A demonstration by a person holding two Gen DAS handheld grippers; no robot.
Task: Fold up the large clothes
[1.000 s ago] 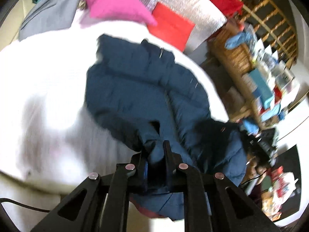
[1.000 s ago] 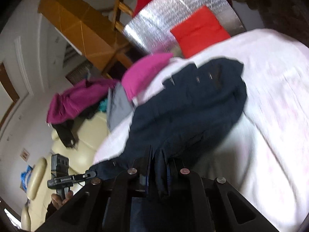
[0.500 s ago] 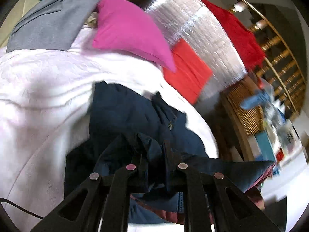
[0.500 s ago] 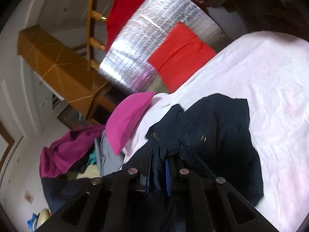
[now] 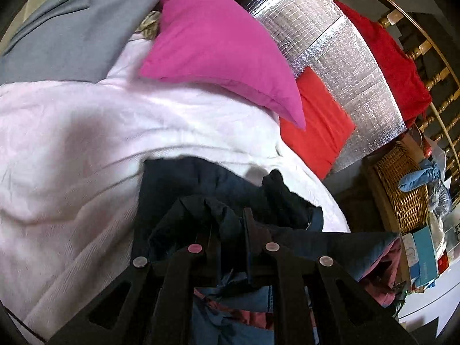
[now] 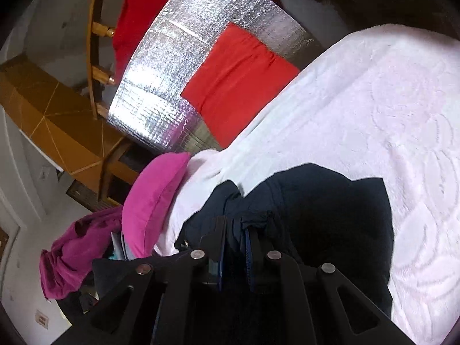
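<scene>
Pale pink bedding (image 5: 86,149) covers the bed I work on, with a magenta pillow (image 5: 218,46) at twelve o'clock, a red cushion (image 5: 316,129) leaning on a silver foil panel (image 5: 339,57) at one o'clock, and a grey garment (image 5: 72,34) at ten.

The navy jacket (image 6: 322,210) lies on the bedding right ahead of both claws, partly doubled over itself. My left claw (image 5: 227,224) is pinched narrow on a bunched edge of the dark cloth; my right claw (image 6: 235,230) is clamped the same way on another edge, with a blue trim between its fingers.

As I judge it, the step in hand is carrying the near edge over the far half. To do it well I should hold both claws level with each other, keep the cloth taut between them, and lay the edge flat before letting go, so no ridge gets trapped underneath.

From the right wrist view the jacket's long axis seems to run from seven o'clock towards one. I cannot tell which end is the collar.
</scene>
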